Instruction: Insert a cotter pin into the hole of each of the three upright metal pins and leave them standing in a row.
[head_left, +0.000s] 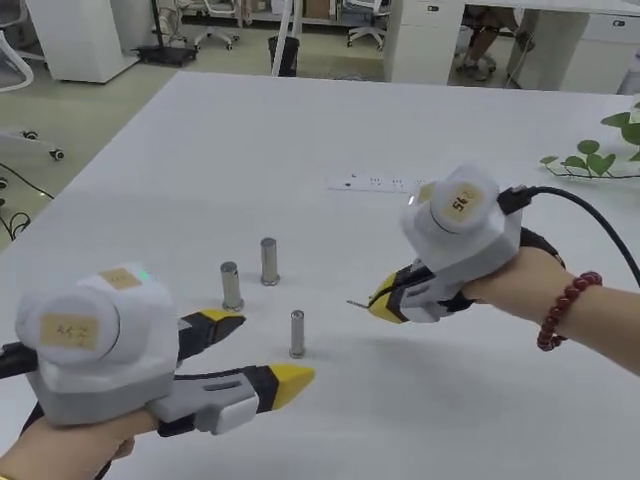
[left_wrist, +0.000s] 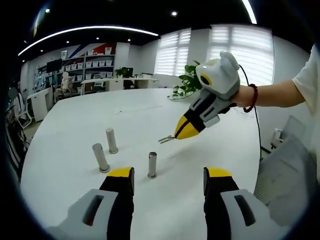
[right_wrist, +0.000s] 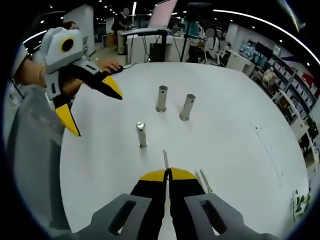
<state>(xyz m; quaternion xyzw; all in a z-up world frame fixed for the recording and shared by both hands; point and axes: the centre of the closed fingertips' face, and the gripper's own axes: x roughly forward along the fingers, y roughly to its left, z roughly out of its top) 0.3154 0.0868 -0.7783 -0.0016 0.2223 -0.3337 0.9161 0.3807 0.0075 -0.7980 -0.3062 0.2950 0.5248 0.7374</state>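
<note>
On the bench (head_left: 400, 120), all three metal pins (head_left: 268, 261) look bare.
My right claw (head_left: 375, 300) pinches a cotter pin (head_left: 358, 302); left claw (head_left: 272, 348) gapes empty.

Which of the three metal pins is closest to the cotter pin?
The lone front pin, standing apart; the other two stand together farther back.

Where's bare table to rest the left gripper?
Free: the table between the metal pins and the power strip, and nearer the person than the right gripper. Crowded: around the pins, between the left gripper and the cotter pin.
</note>
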